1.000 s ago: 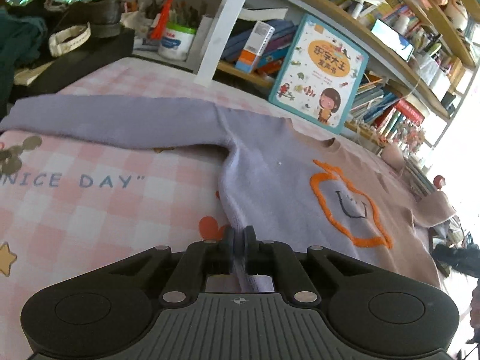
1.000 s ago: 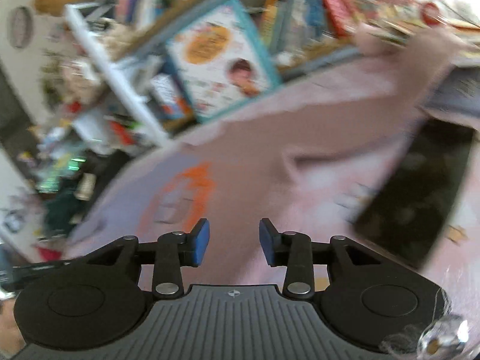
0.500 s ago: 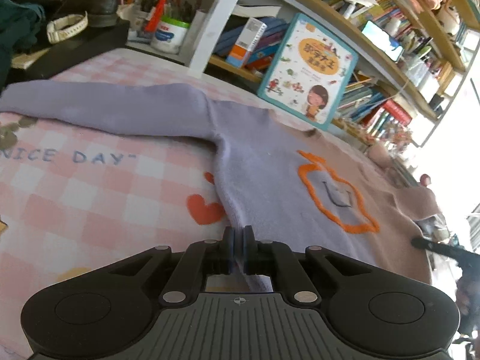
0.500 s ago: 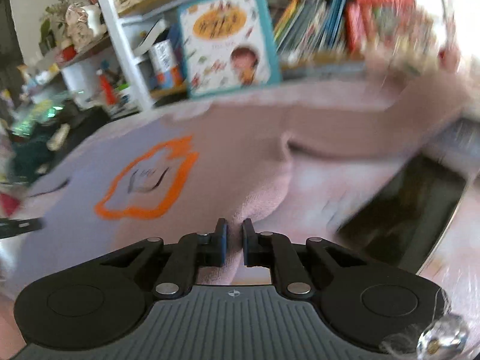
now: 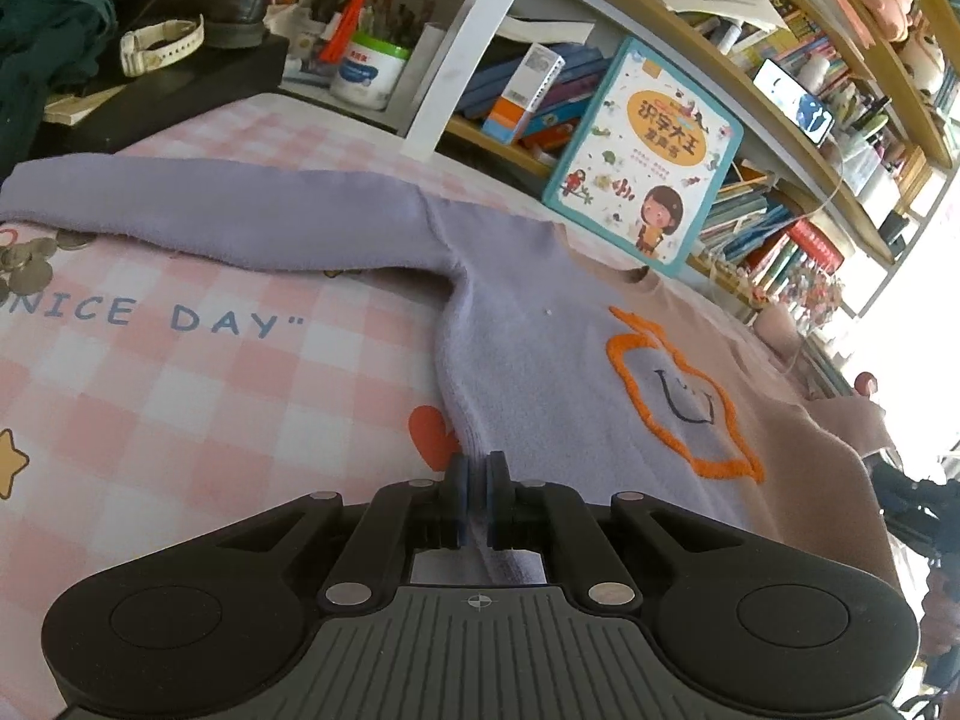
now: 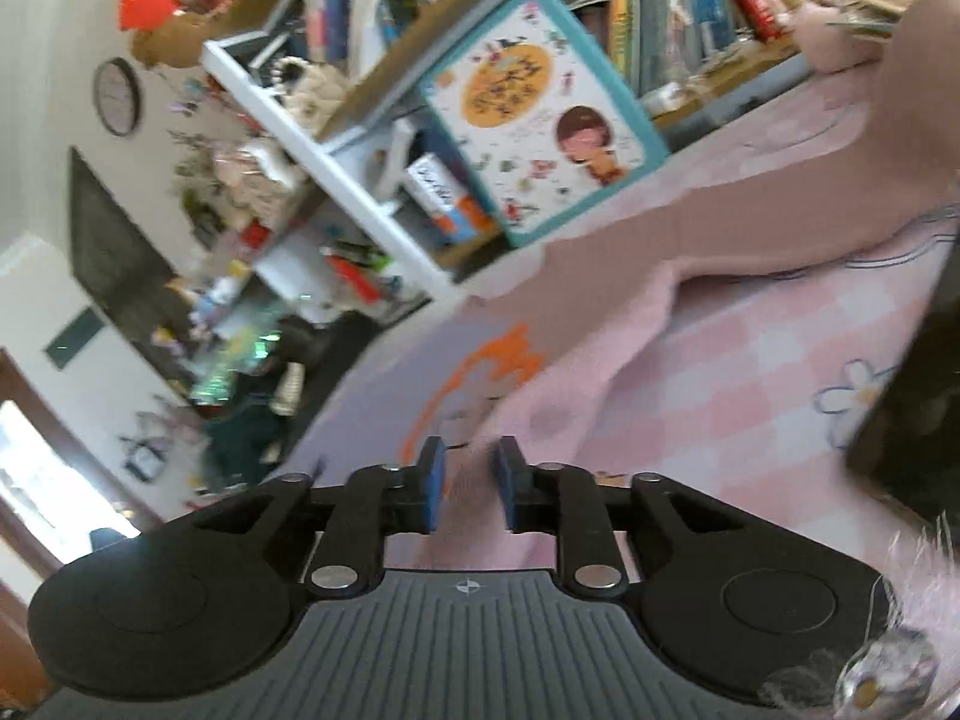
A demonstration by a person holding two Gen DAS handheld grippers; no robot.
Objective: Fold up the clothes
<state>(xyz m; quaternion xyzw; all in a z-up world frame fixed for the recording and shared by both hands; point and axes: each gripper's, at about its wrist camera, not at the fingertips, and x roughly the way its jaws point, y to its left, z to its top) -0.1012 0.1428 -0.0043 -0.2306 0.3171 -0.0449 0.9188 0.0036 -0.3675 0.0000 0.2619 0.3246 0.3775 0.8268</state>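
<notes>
My left claw [image 5: 477,474] pinches the sweater [image 5: 540,360] hem, right claw [image 6: 470,474] gapes around it—clamp, then lift both evenly.

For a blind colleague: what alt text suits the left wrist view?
The left gripper is shut on the hem of a lilac sweater spread flat on a pink checked sheet. A picture book leans against cluttered shelves behind.

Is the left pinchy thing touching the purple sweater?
Touching. In the left wrist view, the left gripper is closed on the bottom edge of the sweater, with purple fabric squeezed between its pads.
</notes>
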